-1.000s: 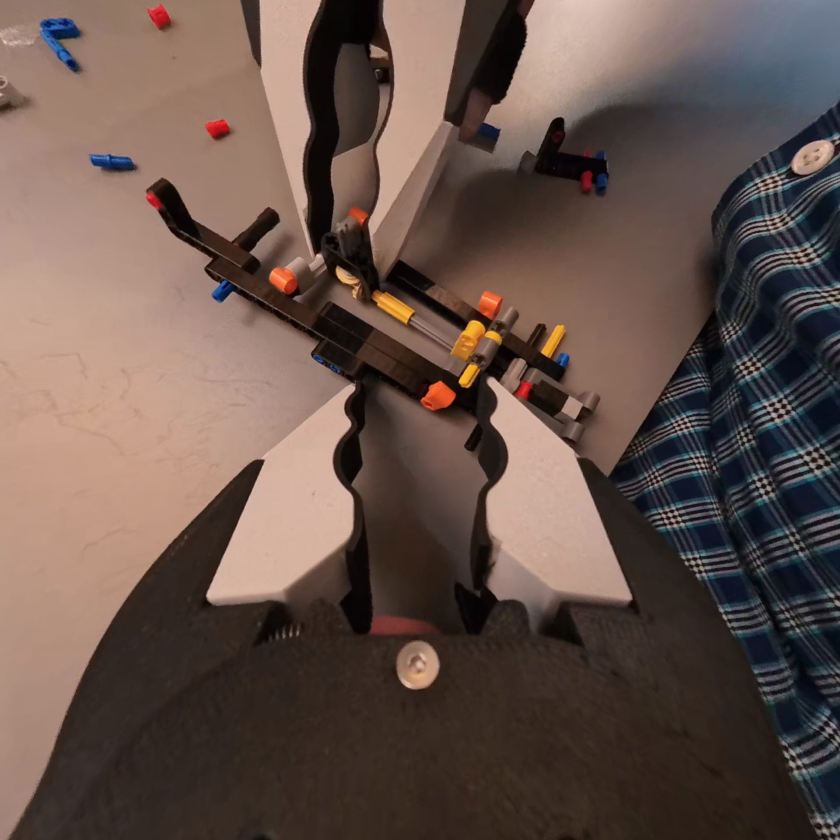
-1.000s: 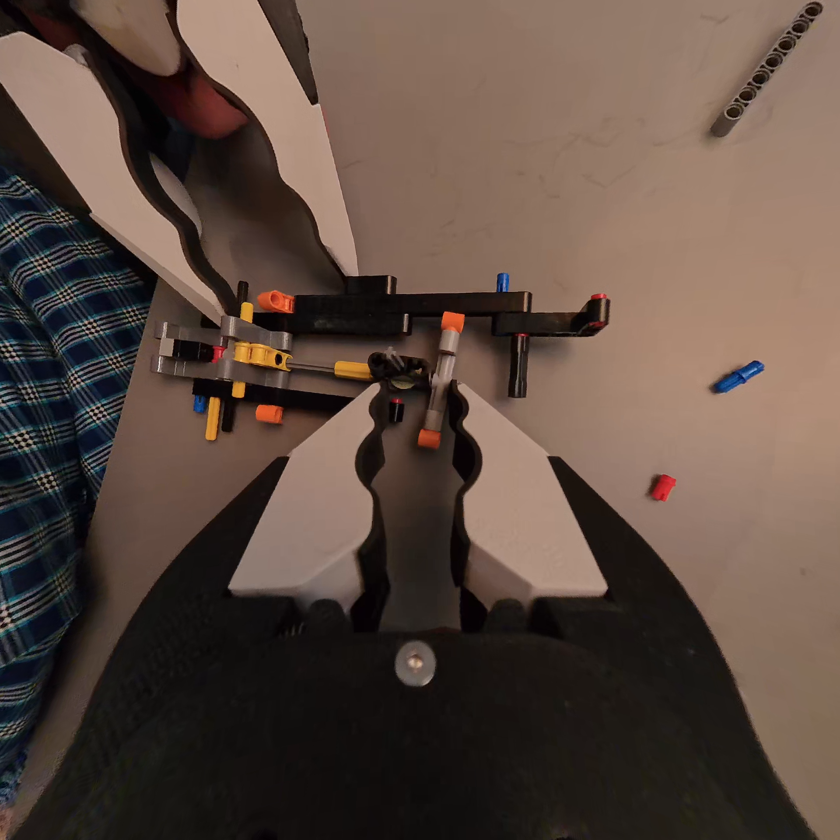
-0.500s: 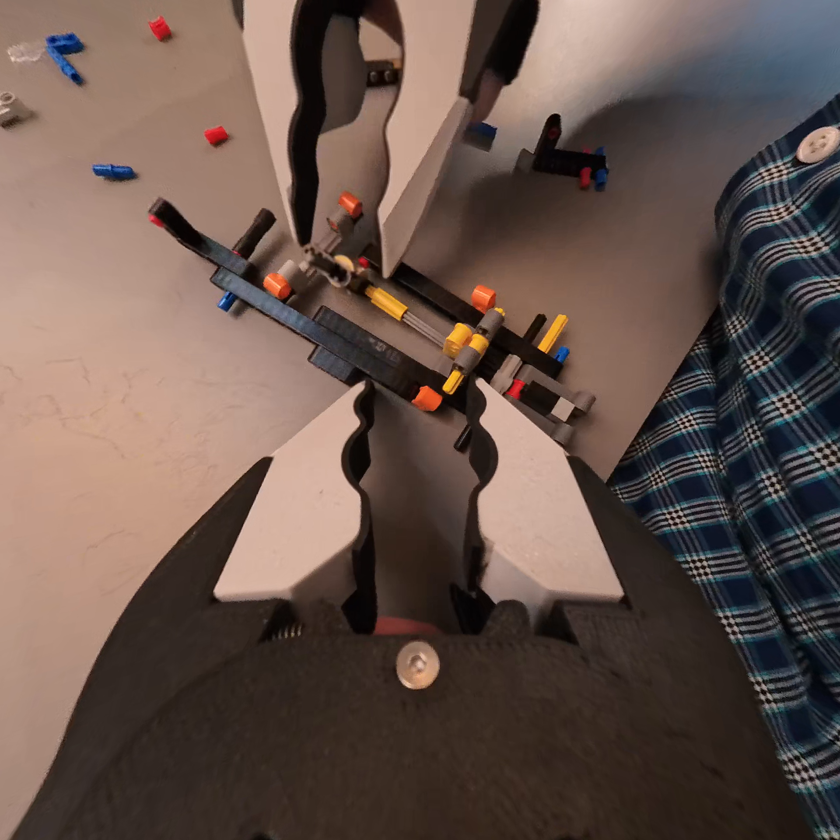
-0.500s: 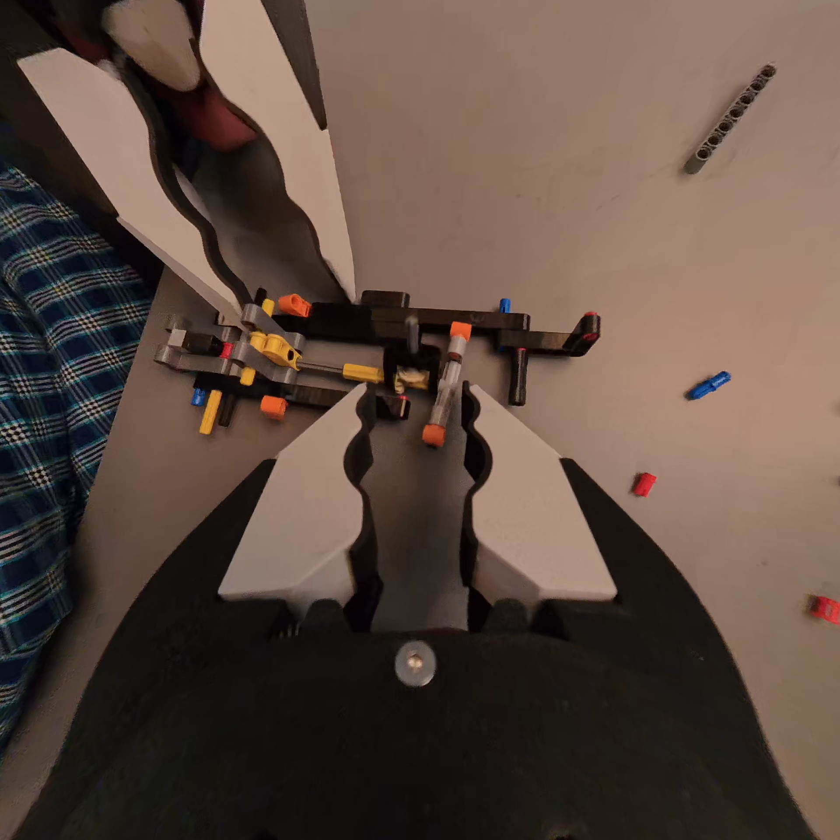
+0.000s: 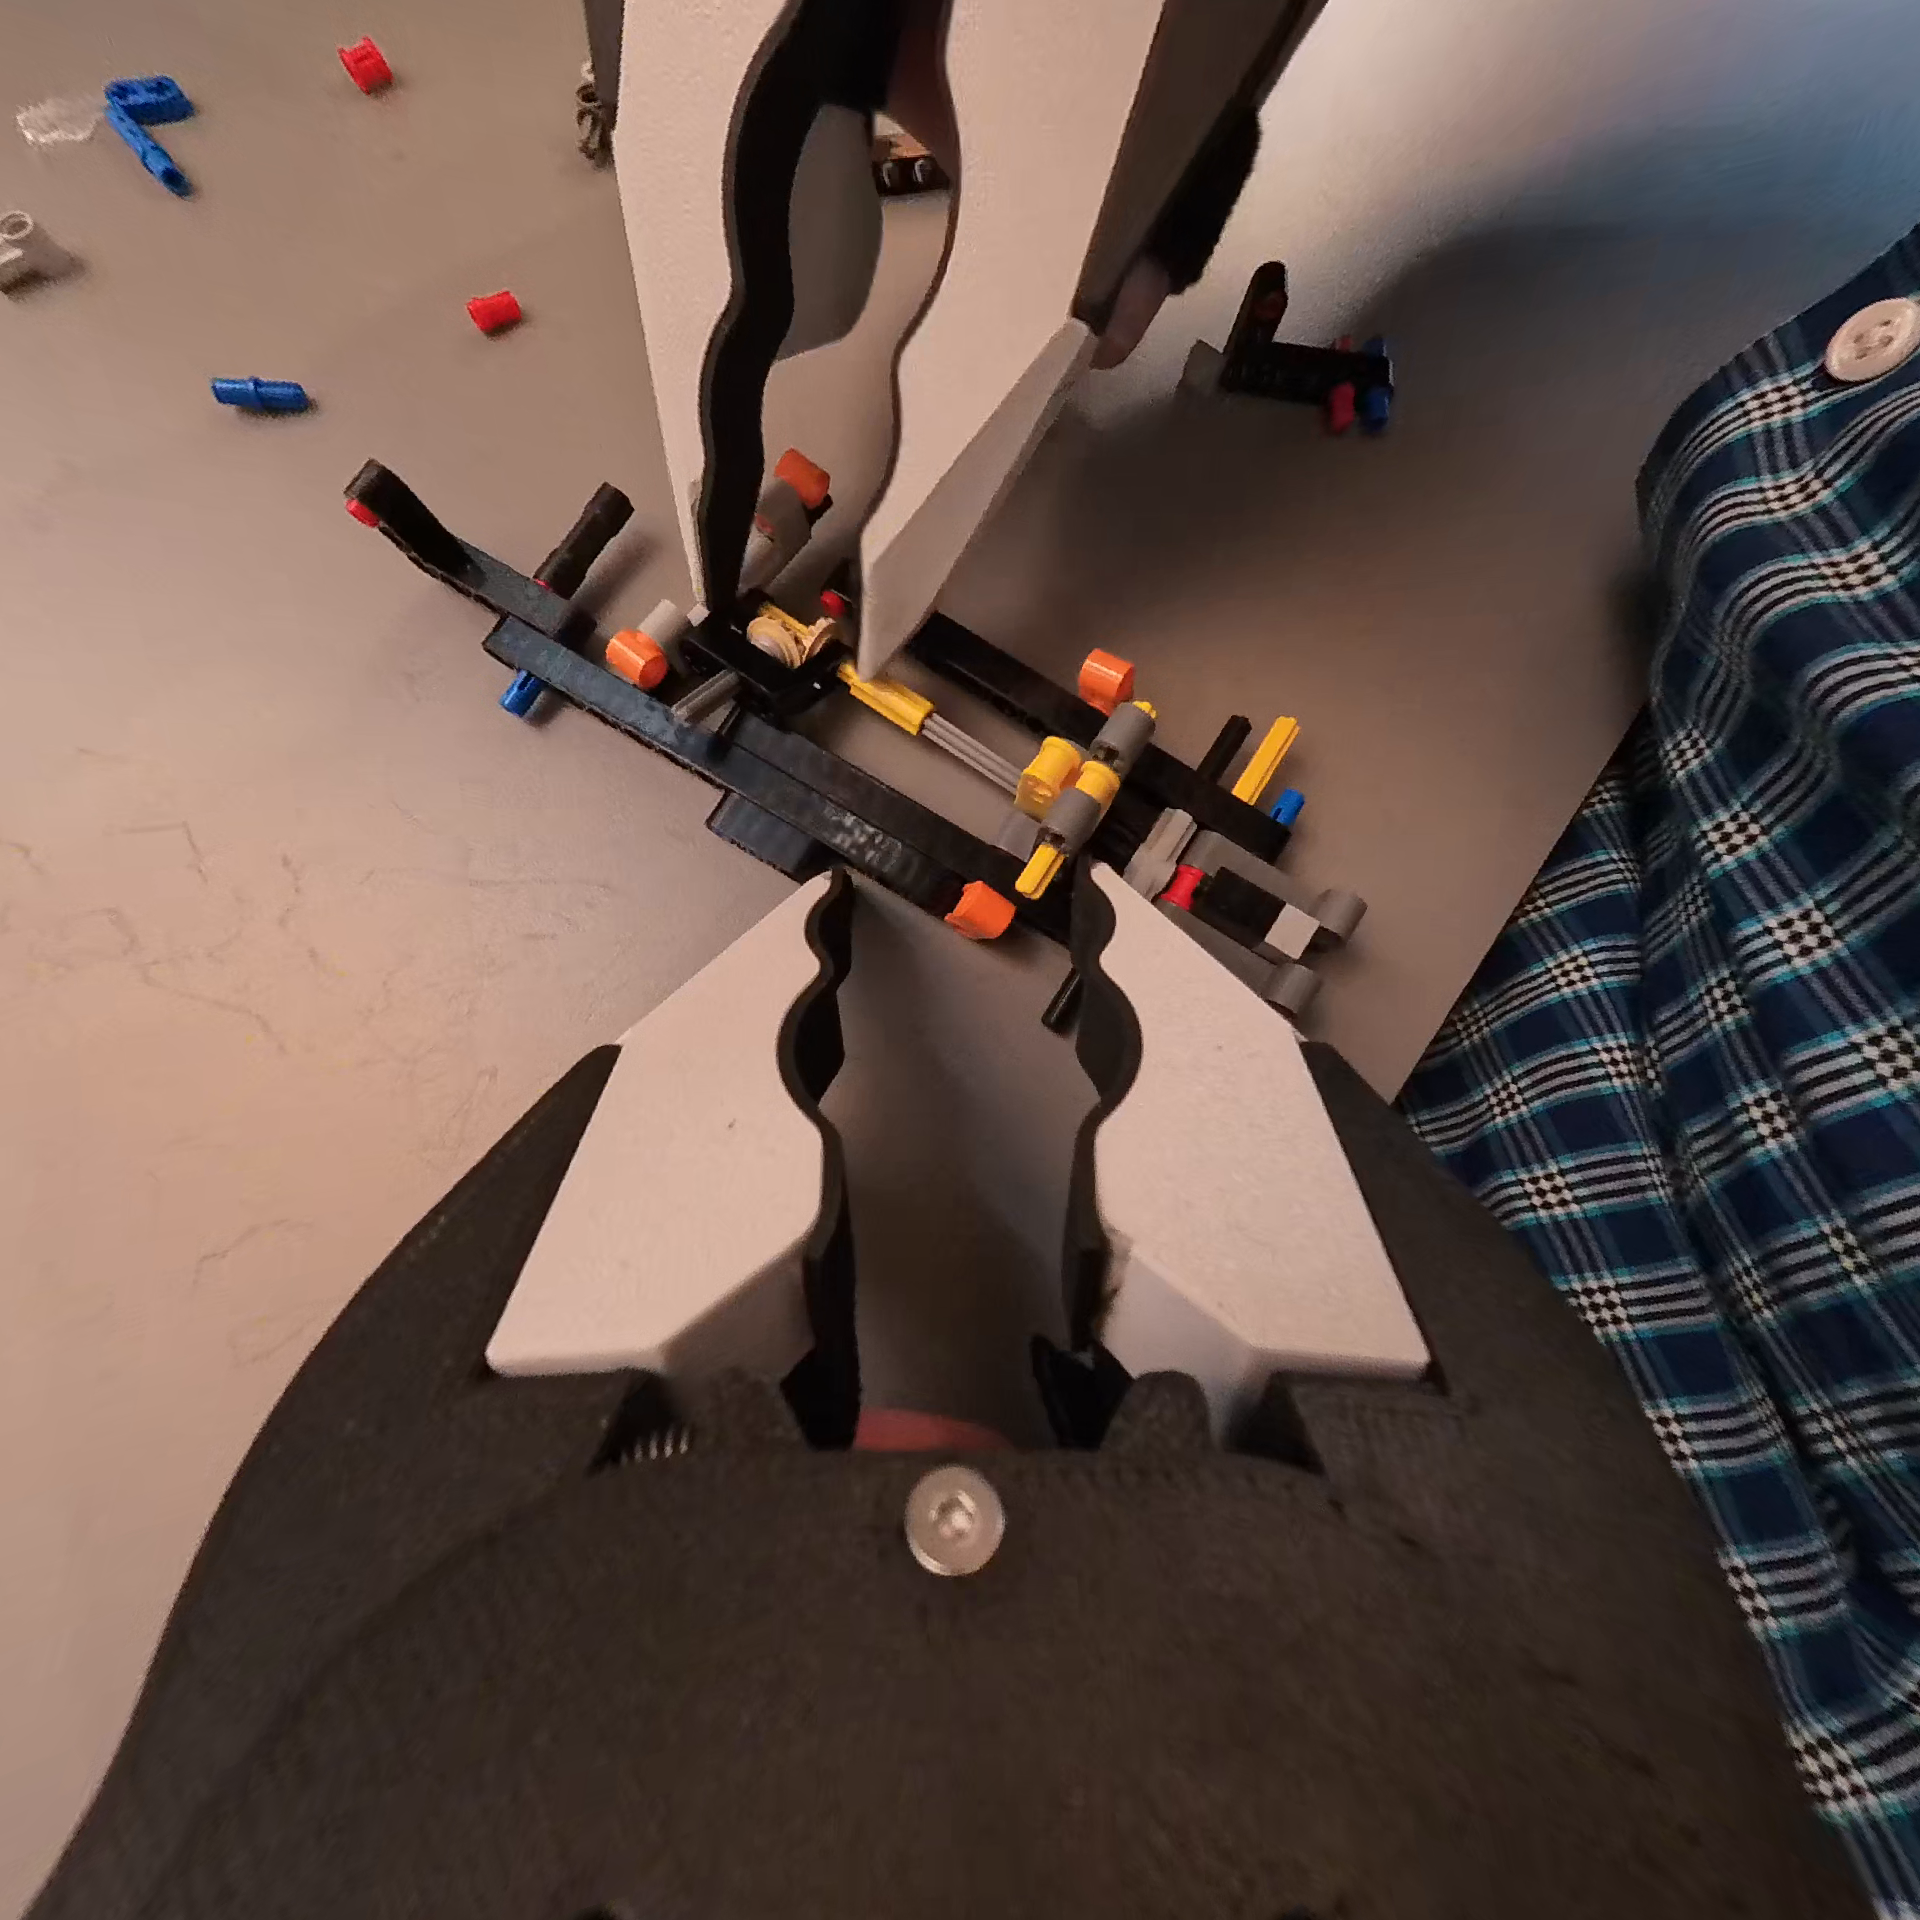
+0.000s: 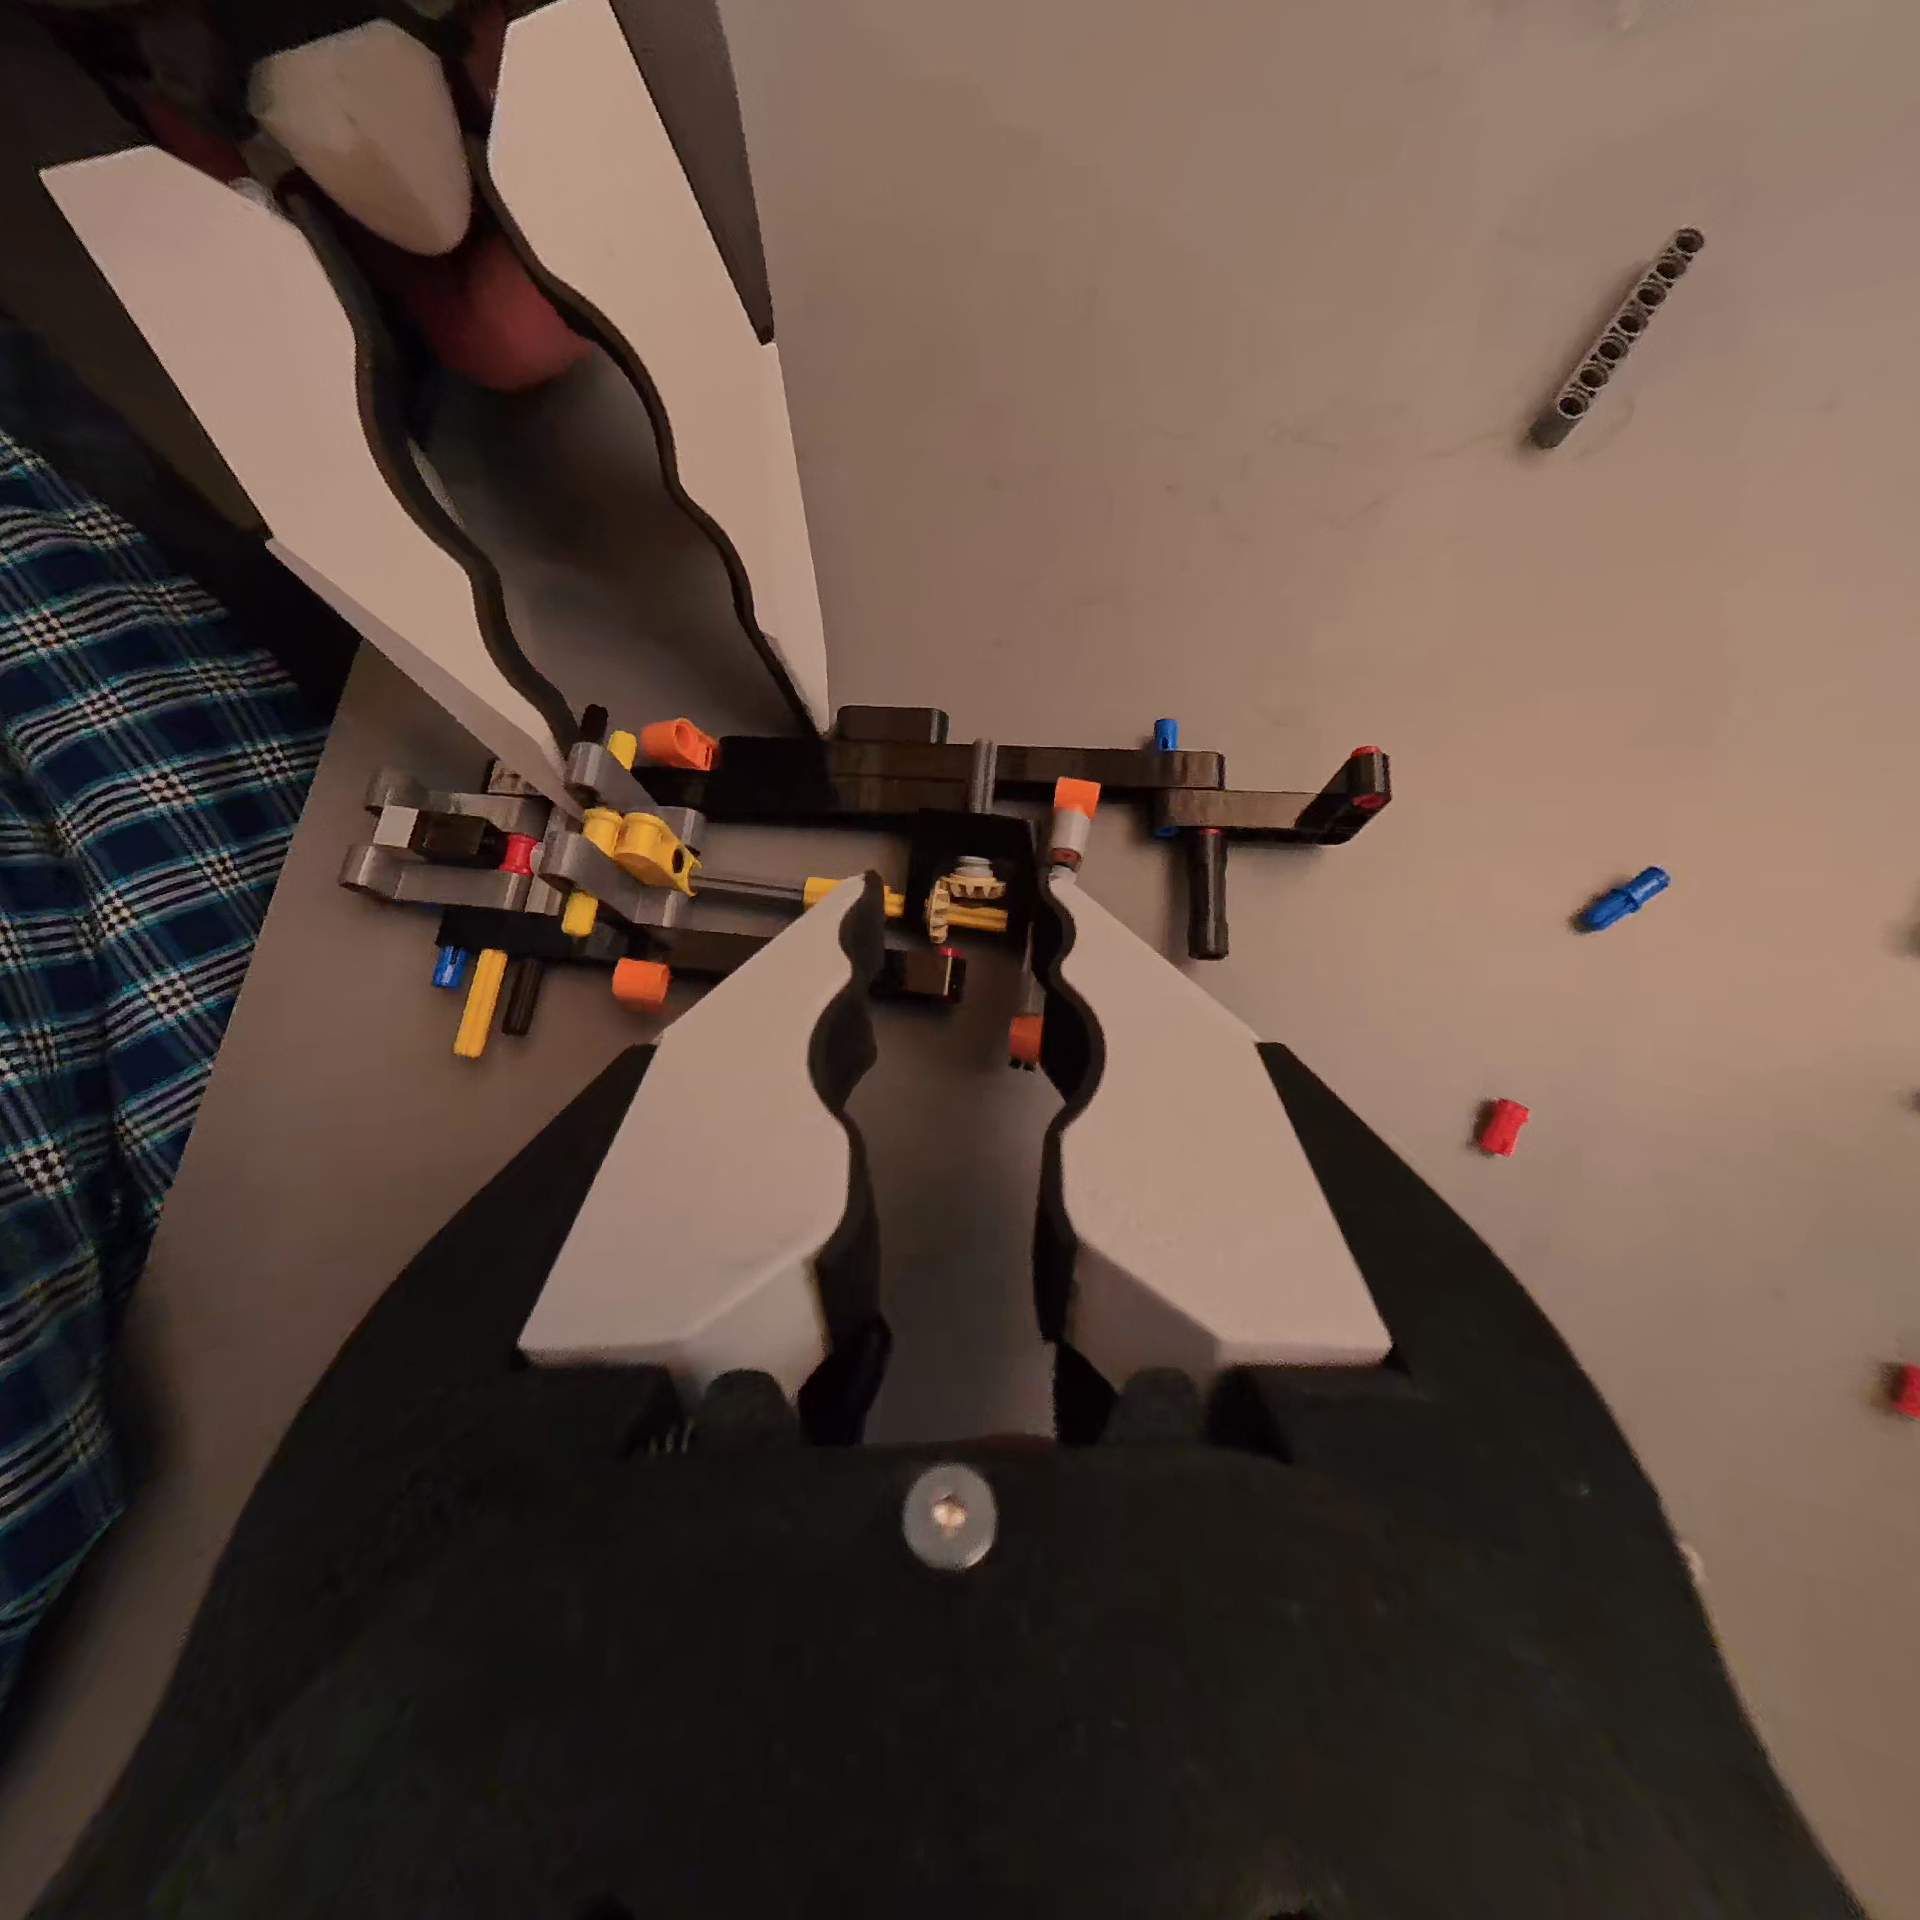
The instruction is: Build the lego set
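The black plastic lego beam assembly point(image 6: 1039, 774) lies half-built on the beige worktop point(image 6: 1247, 468). Both the left tool point(image 5: 961, 894) and right tool point(image 6: 951, 883) are spread, straddling it; loose blue and red pins point(image 6: 1621, 899) remain unused.

My two grippers look identical from here. The left gripper point(image 5: 961, 904) has a chunky matte black body with a rough foam-like texture, and a round silver screw point(image 5: 954, 1521) sits dead centre near the lens. Two pale grey wedge-shaped fingers point(image 5: 686, 1174) come out of it, each lined on the inside with a wavy black rubber pad point(image 5: 821, 1049). There's a small coil spring point(image 5: 655, 1442) tucked in at the base and a bit of red showing between the finger roots. The right gripper point(image 6: 954, 883) is the same: black body, silver screw point(image 6: 948, 1515), grey fingers point(image 6: 1184, 1153). I'm wearing a blue, white and teal plaid shirt point(image 5: 1714, 935) with a white button point(image 5: 1875, 351).
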`<state>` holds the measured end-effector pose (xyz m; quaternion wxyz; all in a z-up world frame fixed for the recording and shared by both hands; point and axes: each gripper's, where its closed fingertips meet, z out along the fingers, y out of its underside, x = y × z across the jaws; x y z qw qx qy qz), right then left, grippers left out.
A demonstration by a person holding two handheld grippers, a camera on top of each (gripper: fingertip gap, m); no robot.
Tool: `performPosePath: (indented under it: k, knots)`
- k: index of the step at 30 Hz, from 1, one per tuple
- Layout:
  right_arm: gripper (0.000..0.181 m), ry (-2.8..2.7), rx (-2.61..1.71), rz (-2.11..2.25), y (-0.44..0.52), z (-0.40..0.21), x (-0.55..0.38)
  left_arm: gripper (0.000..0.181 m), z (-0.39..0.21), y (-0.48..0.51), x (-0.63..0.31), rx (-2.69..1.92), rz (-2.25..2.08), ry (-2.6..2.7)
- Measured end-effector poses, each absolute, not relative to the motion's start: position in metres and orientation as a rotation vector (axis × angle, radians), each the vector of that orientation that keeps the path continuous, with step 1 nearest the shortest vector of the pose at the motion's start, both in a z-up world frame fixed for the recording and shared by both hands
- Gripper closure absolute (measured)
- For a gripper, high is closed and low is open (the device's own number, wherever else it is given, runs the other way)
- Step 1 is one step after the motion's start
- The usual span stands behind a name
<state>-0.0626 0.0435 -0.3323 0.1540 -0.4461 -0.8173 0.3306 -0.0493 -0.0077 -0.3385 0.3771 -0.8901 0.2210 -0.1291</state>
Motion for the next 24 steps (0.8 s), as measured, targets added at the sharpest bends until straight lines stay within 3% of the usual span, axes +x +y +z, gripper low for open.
performPosePath:
  k: [18,21,24]
  knots:
    - [0.161,-2.301,-1.29,1.014,0.042,-0.333,-0.06,0.145,-0.34,-0.009,-0.045,-2.258,-0.299,0.613]
    - [0.157,-2.325,-1.292,1.027,0.04,-0.332,-0.057,0.145,-0.34,-0.01,-0.043,-2.258,-0.306,0.619]
    - [0.142,-2.375,-1.276,1.02,0.037,-0.331,-0.052,0.145,-0.34,-0.009,-0.044,-2.256,-0.3,0.613]
